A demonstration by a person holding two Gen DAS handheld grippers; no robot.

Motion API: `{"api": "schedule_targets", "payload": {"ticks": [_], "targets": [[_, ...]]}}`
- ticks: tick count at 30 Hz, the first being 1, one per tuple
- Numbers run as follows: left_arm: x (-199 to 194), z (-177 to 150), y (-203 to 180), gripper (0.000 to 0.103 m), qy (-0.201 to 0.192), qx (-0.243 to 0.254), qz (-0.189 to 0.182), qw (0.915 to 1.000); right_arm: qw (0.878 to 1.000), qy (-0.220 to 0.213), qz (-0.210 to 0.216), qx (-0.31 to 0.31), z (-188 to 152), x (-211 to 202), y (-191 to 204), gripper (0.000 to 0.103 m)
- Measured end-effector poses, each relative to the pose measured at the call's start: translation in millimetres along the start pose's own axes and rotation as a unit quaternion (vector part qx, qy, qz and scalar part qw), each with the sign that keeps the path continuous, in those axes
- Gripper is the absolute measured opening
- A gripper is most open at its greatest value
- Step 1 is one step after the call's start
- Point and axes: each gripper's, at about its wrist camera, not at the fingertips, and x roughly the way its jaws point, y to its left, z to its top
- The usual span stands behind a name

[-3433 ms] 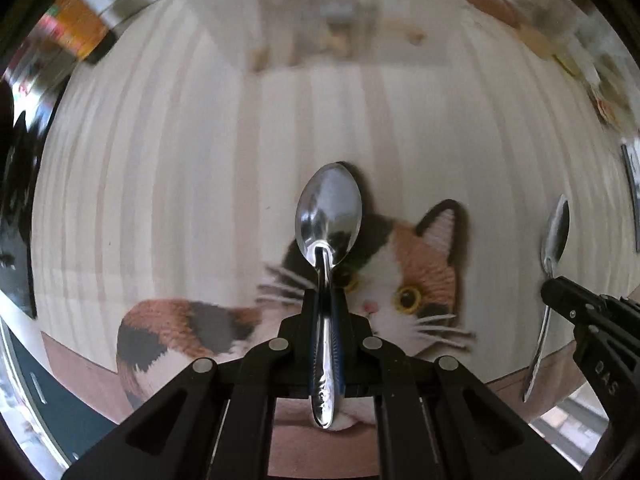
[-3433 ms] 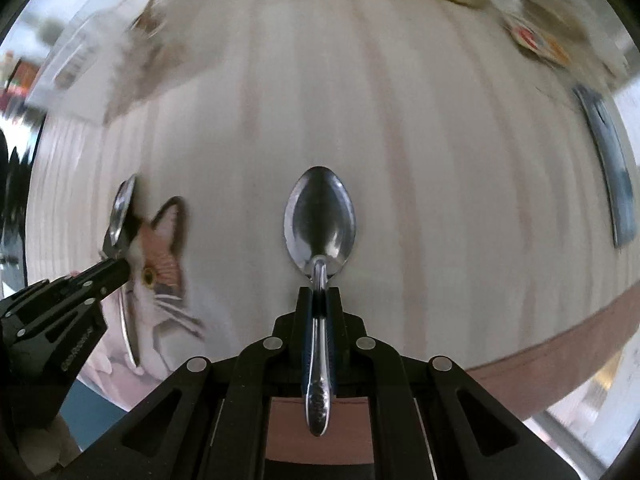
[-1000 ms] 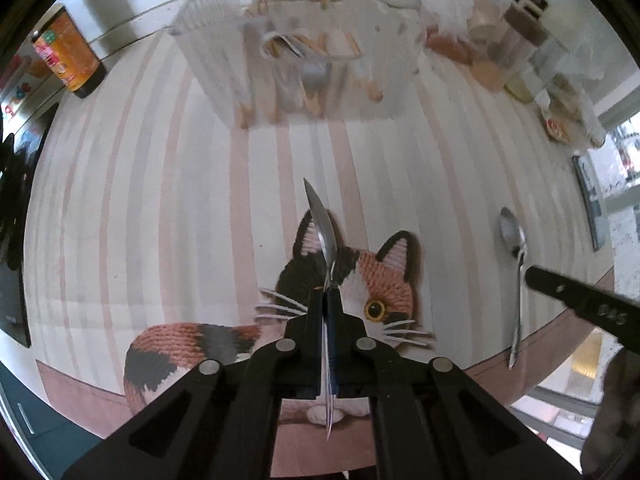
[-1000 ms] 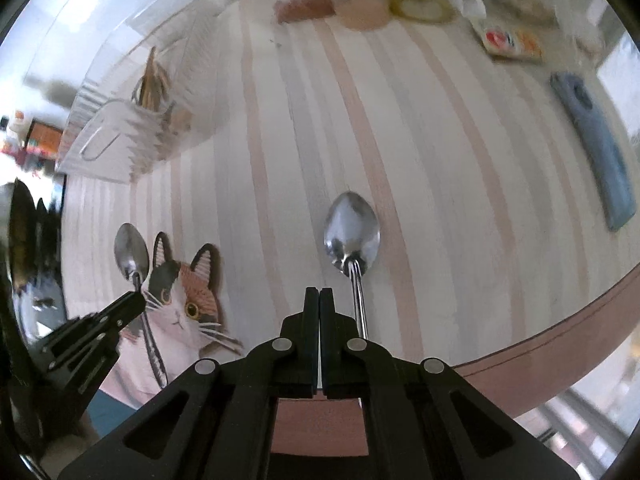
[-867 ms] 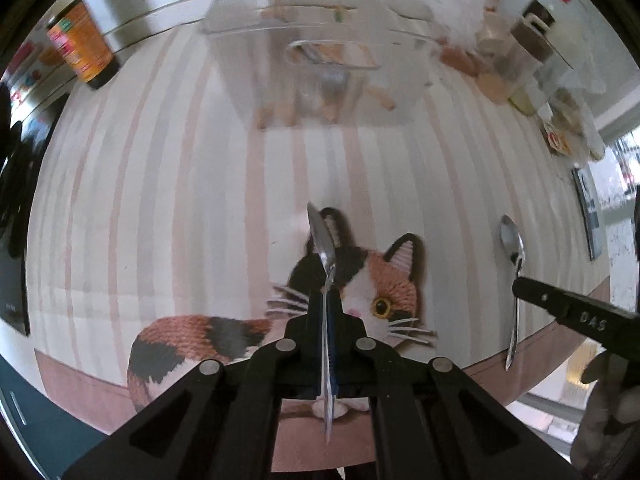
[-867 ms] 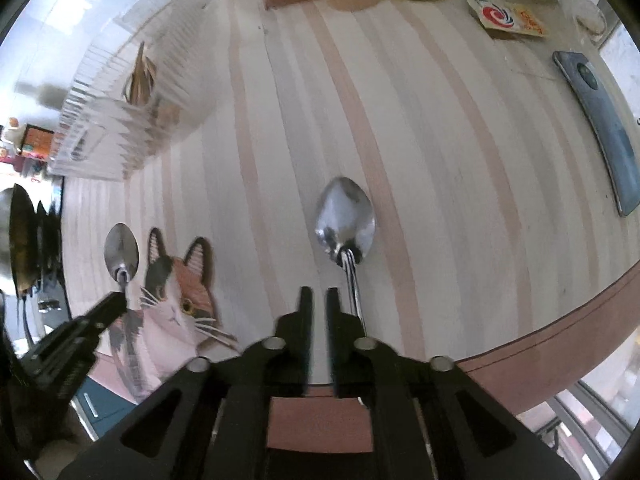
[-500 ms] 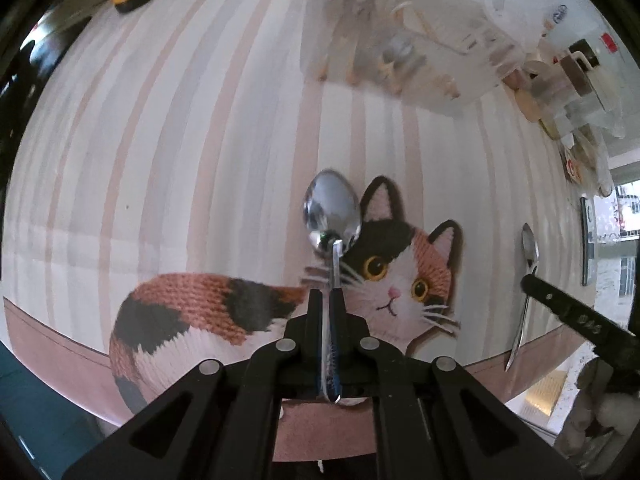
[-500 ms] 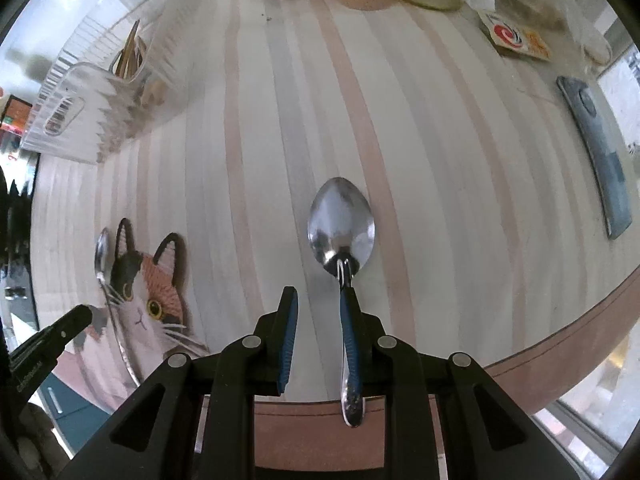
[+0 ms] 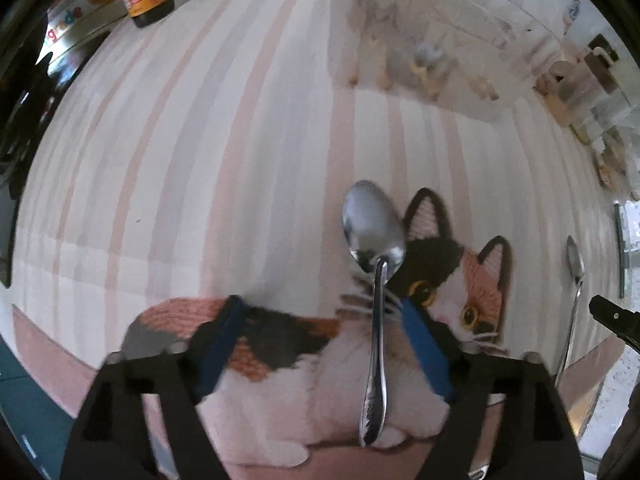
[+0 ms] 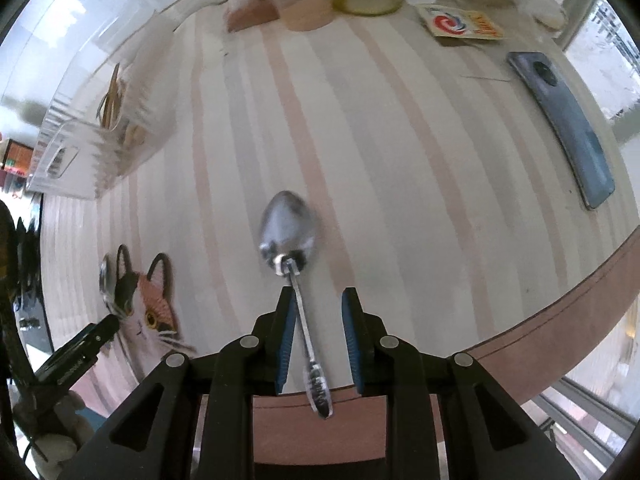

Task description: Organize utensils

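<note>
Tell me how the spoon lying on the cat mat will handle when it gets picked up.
The spoon looks like polished metal, so probably stiff and slippery between the pads. Its handle is thin and lies flat on the cat mat, so it may twist or pivot in a grip. The round bowl end likely makes it tip bowl-down.

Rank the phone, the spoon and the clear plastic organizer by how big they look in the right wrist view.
1. Clear plastic organizer
2. Spoon and phone: they look about equal in length, and the spoon lies nearer the camera, so I will not rank them.
</note>
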Motion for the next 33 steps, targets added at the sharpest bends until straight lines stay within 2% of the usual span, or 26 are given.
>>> {"api": "schedule_targets", "payload": {"ticks": [2,4,6,12,15,18,20,21,23,25,26,28,30,33], "targets": [[6,-1,-5,0.103,-0.005,0.001,-0.001,1.0000,1.000,-0.007,-0.003,0.001,-1,-2,-11,0.025],[12,-2,-10,0.103,-0.003,0.004,0.018,0.9998,1.000,-0.015,-0.007,-0.001,-3,-4,-15,0.025],[21,-1,-32,0.103,0.007,0.023,0.041,0.9989,1.000,-0.021,-0.012,-0.008,-3,-6,-16,0.027],[29,7,-34,0.103,0.023,0.015,0.042,0.9987,0.999,-0.009,-0.023,-0.033,-1,-2,-12,0.027],[36,21,-37,0.102,0.026,0.008,0.046,0.9986,0.999,0.002,-0.026,-0.045,3,11,6,0.027],[33,29,-40,0.089,0.020,0.011,0.045,0.9987,0.998,0.008,-0.031,-0.058,4,19,17,0.027],[21,30,-43,0.068,0.015,0.020,0.044,0.9987,0.997,0.015,-0.039,-0.068,4,25,24,0.027],[18,32,-46,0.062,0.014,0.025,0.043,0.9987,0.996,0.016,-0.045,-0.072,4,28,27,0.027],[15,33,-49,0.029,0.011,0.034,0.042,0.9985,0.995,0.012,-0.057,-0.081,5,27,34,0.027],[15,36,-55,0.012,0.014,0.043,0.040,0.9982,0.994,0.010,-0.068,-0.087,6,27,39,0.026],[15,37,-56,0.007,0.016,0.045,0.039,0.9981,0.993,0.009,-0.074,-0.091,6,27,41,0.025],[15,38,-57,0.005,0.016,0.047,0.038,0.9981,0.992,0.004,-0.087,-0.096,5,26,46,0.020],[14,42,-59,0.004,0.016,0.049,0.039,0.9979,0.991,0.001,-0.088,-0.099,6,25,48,0.008],[14,45,-62,0.004,0.018,0.046,0.037,0.9981,0.991,0.001,-0.089,-0.099,6,24,52,0.007]]}}
